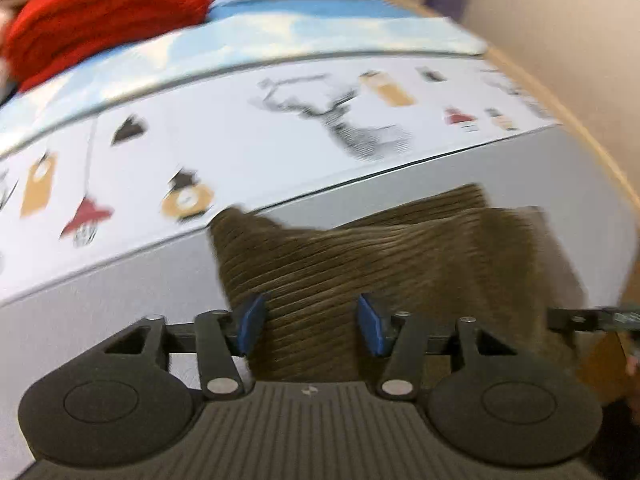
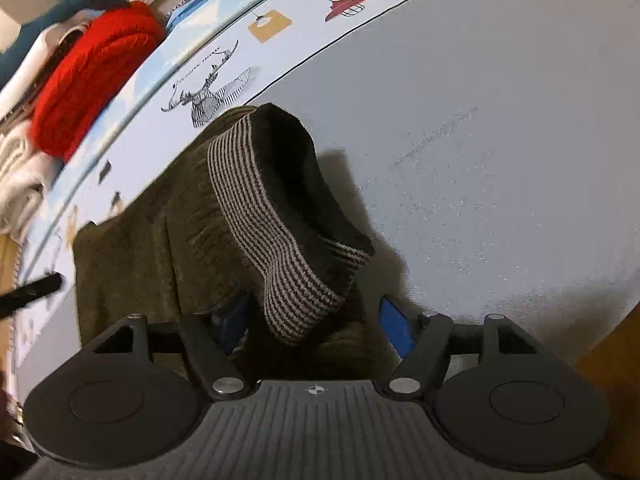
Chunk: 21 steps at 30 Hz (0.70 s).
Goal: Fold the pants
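The pants are brown corduroy (image 1: 400, 256) and lie bunched on a grey mat (image 1: 100, 308). In the left wrist view my left gripper (image 1: 312, 326) is open, its blue pads on either side of a fold of the fabric. In the right wrist view the pants (image 2: 160, 240) show a striped elastic waistband (image 2: 256, 216) that stands up in a loop. My right gripper (image 2: 316, 326) is open around the lower end of that waistband; its left pad is partly hidden by cloth.
A white printed sheet with a deer and lamps (image 1: 248, 140) lies beyond the grey mat. A red knit garment (image 1: 100, 12) and a pile of pale clothes (image 2: 20, 184) sit at the far side. The wooden table edge (image 1: 600, 160) runs along the right.
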{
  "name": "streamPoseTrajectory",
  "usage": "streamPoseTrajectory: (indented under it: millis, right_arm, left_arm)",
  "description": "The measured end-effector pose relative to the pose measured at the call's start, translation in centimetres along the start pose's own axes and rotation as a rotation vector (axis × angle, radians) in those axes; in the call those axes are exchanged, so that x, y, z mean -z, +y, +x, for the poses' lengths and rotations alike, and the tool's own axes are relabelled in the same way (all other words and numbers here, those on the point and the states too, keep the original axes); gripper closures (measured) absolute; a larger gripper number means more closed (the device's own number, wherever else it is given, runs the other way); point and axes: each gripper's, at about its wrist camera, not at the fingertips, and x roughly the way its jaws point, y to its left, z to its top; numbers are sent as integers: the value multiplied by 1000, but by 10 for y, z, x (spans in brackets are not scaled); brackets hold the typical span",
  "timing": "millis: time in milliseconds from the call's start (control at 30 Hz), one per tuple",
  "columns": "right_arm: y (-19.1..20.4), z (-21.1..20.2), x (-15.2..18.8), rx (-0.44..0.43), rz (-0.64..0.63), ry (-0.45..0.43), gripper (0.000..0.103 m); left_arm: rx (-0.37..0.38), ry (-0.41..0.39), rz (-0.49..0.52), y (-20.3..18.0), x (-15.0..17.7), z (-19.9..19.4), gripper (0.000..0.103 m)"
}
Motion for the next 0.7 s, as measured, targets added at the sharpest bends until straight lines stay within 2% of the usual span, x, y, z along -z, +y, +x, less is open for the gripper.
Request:
streamPoseTrajectory:
  millis: [33, 100, 167, 333, 400, 467, 500, 533, 567, 600, 633, 667, 700]
  right_arm:
    - [0, 0, 0, -3, -2, -4, 29]
    - [0, 5, 0, 2, -2, 1, 22]
    - [0, 13, -3, 2, -3, 13, 14]
    - [10, 30, -4, -38, -7, 44, 10]
    - [15, 32, -3, -44, -21, 36, 10]
    - [22, 33, -1, -36, -29, 20, 14]
    - [22, 30, 1, -31, -28, 10, 17]
    - [25, 29, 2, -27, -22, -7, 23]
    - [28, 27, 3, -23, -20, -24, 33]
    - [32, 23, 4, -25, -22, -44, 38]
    - [35, 20, 5, -29, -25, -66, 48]
    - [38, 16, 6, -35, -27, -85, 55]
    - [44, 13, 6, -48, -34, -108, 57]
  left_arm:
    - [-26, 39, -43, 6, 1, 9, 29]
    - [-66, 101, -147, 19, -1, 22, 18]
    - [-37, 117, -252, 33, 1, 27, 18]
    - [116, 257, -482, 60, 14, 62, 17]
    - [149, 279, -538, 63, 15, 64, 17]
    - [187, 278, -544, 65, 13, 71, 21]
    - [190, 270, -528, 64, 10, 72, 28]
    - [186, 256, -499, 62, 8, 70, 39]
    - [181, 239, -458, 58, 5, 66, 46]
    - [175, 218, -414, 53, 2, 59, 62]
    - [161, 187, -358, 48, -3, 51, 70]
    - [150, 157, -323, 43, -7, 42, 71]
    - [133, 113, -284, 39, -11, 31, 73]
